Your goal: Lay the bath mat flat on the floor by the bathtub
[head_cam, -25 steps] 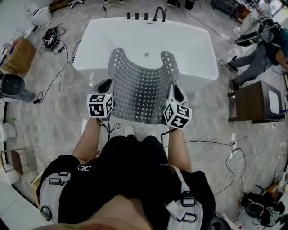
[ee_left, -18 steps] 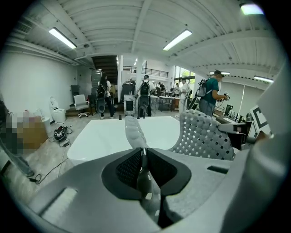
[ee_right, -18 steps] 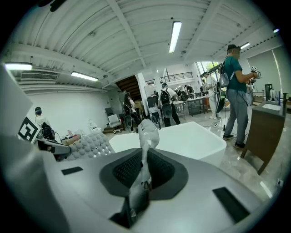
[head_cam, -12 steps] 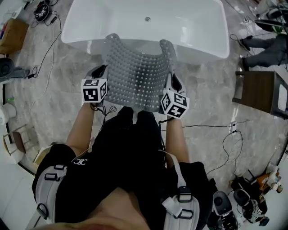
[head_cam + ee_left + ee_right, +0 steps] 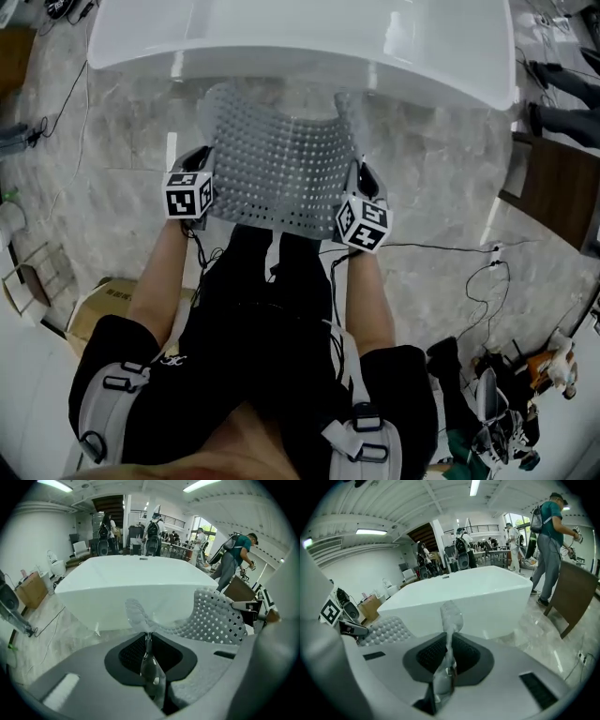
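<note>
The grey perforated bath mat (image 5: 277, 164) hangs spread between my two grippers, in front of the white bathtub (image 5: 300, 47) and above the marble floor. My left gripper (image 5: 202, 164) is shut on the mat's left edge, which shows as a thin translucent strip pinched between the jaws (image 5: 147, 637). The right gripper (image 5: 359, 178) is shut on the mat's right edge (image 5: 450, 644). From each gripper view the mat (image 5: 215, 618) curves away toward the other gripper, with the tub (image 5: 478, 597) straight ahead.
A brown wooden cabinet (image 5: 562, 187) stands to the right of the tub. Cables (image 5: 450, 248) trail over the floor at right, and a cardboard box (image 5: 103, 305) sits at left. People (image 5: 548, 541) stand beyond the tub.
Both grippers have sunk toward the floor with the mat still held between them. The tub's near wall now fills the top of the head view.
</note>
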